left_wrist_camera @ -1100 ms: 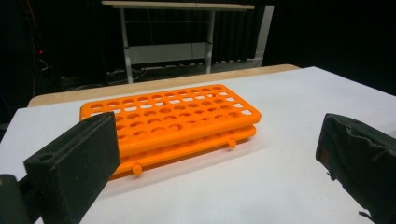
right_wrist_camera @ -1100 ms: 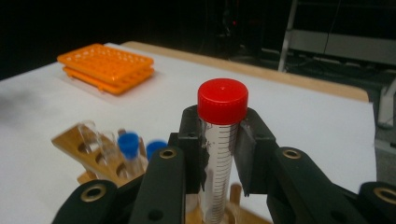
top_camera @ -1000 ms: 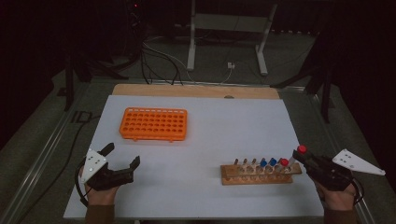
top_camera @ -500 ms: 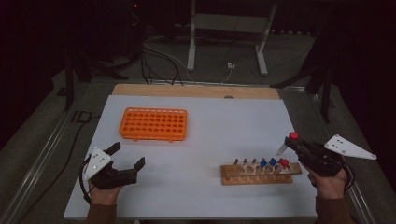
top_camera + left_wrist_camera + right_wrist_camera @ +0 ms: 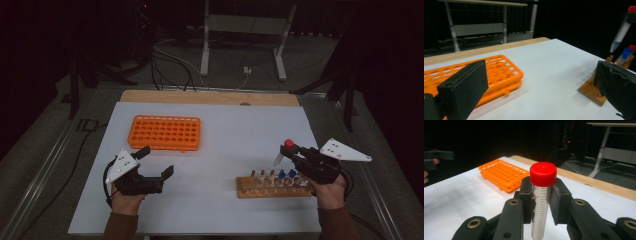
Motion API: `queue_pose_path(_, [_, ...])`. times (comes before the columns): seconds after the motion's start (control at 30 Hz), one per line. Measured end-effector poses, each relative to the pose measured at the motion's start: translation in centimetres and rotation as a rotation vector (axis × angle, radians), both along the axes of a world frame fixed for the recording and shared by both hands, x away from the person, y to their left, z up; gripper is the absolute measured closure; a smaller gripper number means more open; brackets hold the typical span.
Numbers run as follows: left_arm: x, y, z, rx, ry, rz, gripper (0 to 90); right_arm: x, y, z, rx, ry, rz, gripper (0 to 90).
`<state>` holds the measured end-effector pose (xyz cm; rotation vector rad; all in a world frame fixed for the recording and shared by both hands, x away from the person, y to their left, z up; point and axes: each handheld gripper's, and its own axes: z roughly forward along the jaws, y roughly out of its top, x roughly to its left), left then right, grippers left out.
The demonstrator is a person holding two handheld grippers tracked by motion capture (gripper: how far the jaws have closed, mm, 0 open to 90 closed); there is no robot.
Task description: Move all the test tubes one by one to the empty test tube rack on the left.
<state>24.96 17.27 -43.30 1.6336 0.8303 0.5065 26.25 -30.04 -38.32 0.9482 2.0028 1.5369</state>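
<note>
Clear plastic tube with red screw cap is clamped between the jaws of the right gripper, held just under the cap. Tube is in the air, tilted, conical tip pointing down and away from the hand, above and just behind the long wooden tube rack. Printed graduation marks run down the tube wall; no digits readable.

Wooden rack holds a row of similar tubes, blue caps and at least one red. It lies on the white sheet near the person's right hand.

Left gripper: jaws spread wide, nothing between them, hovering over the sheet well left of the wooden rack. Left hand grips its body.

Orange plastic multi-hole rack, flat and empty, sits further back and well left of the wooden rack, just beyond the left gripper.

Surface: white sheet covering most of the table, with a bare light-wood strip showing along the far edge.

Room: dark, grey floor, loose cables and a white metal stand frame behind the table. A small red indicator light glows at the back. No brand or label legible anywhere.
</note>
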Motion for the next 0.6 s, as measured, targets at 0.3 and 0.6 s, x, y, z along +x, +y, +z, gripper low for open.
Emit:
queue_pose_path(0.3, [1.2,-3.8,1.0,0.015,0.01,-0.077,0.5,0.8,3.5,-0.3,-0.012,0.029,0.058,74.0])
queue_pose_path(0.6, [2.4,-8.5,1.1,0.023,0.019,-0.143,3.0,1.3,6.3,-0.6,-0.009,0.042,0.106,74.0])
